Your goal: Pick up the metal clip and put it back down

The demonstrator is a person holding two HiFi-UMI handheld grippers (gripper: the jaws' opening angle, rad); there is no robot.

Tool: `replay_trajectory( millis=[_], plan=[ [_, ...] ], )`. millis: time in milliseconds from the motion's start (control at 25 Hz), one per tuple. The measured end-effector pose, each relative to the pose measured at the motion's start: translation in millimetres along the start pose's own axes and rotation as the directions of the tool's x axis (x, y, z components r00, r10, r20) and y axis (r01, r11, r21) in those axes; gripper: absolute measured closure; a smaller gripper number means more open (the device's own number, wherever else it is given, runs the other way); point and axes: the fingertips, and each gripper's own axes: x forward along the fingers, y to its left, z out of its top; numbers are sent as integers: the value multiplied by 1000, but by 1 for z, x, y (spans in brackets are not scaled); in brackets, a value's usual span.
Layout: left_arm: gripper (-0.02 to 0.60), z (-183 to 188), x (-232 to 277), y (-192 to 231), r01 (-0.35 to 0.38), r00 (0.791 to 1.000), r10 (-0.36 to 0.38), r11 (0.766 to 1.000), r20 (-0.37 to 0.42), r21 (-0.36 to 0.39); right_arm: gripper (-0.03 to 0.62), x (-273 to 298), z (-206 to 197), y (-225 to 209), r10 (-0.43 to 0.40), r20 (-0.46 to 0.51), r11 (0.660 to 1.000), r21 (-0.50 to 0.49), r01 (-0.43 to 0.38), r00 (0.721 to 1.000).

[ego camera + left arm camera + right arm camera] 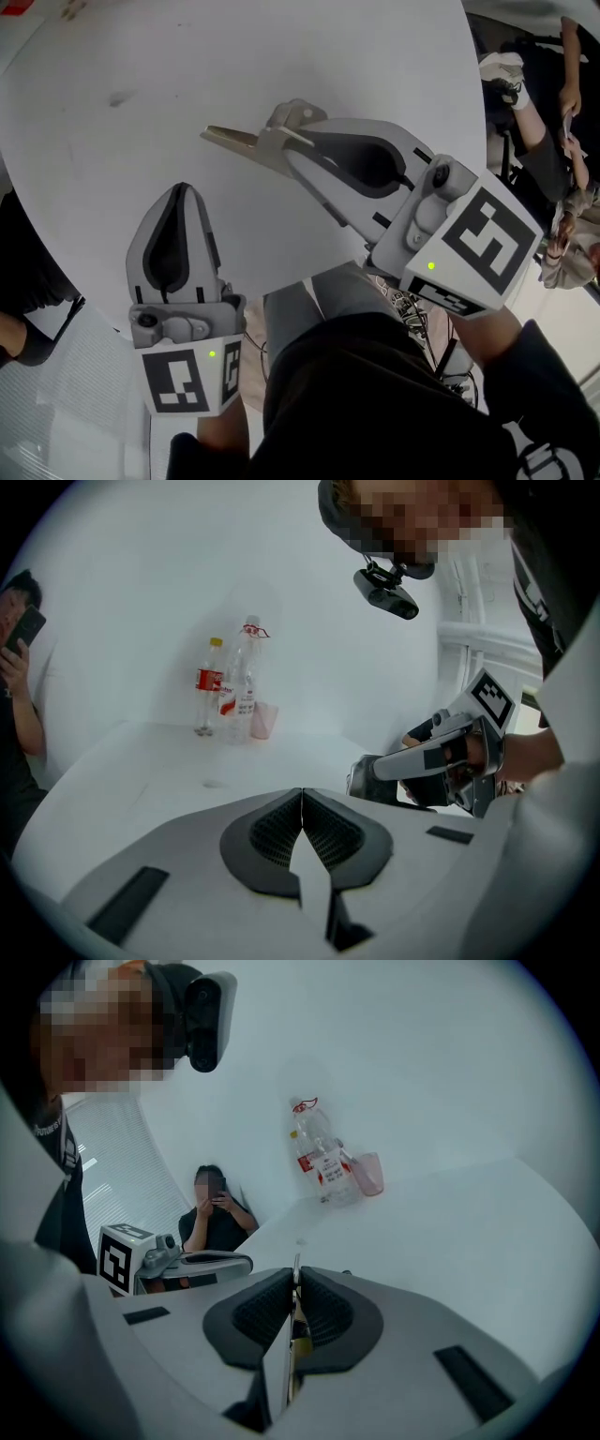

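The metal clip (232,138) is a flat brass-coloured piece that sticks out leftward from my right gripper (277,139), held a little above the white round table (141,84). In the right gripper view the clip (295,1309) shows as a thin metal edge pinched between the two dark pads, so this gripper (295,1283) is shut on it. My left gripper (182,194) hovers near the table's front edge, left of and below the right one. Its jaws (302,797) are shut with nothing between them. From the left gripper view the right gripper (367,776) is seen side-on at the right.
Two plastic bottles (232,679) and a pink cup (265,721) stand at the far side of the table; the bottle (319,1159) and cup (370,1174) also show in the right gripper view. A seated person (214,1211) holds a phone beyond the table edge. Other people (553,141) stand at the right.
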Motion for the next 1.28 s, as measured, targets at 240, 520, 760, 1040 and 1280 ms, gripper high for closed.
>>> replay_trajectory(
  millis=[240,520,760,1040,1280],
  plan=[
    [560,-5,5,-4,-3,1000,3,1000,-17,3,554,1,-2,0,25,26,999,35,-26,999],
    [560,-7,11,-1,9,1000,-8,1000,-21,4,553,4,-9,-3,18,16,998,61,-19,1000],
    [560,-8,13,2,6,1000,-6,1000,-22,4,553,5,-14,-5,12,1,998,62,-12,1000],
    [560,-9,13,0,16,999,-16,1000,-33,2,553,4,-18,-7,13,-13,998,61,-13,1000],
    [560,-11,11,0,15,998,-15,1000,-56,-8,553,5,-20,-8,34,-10,996,86,-33,999]
  ],
)
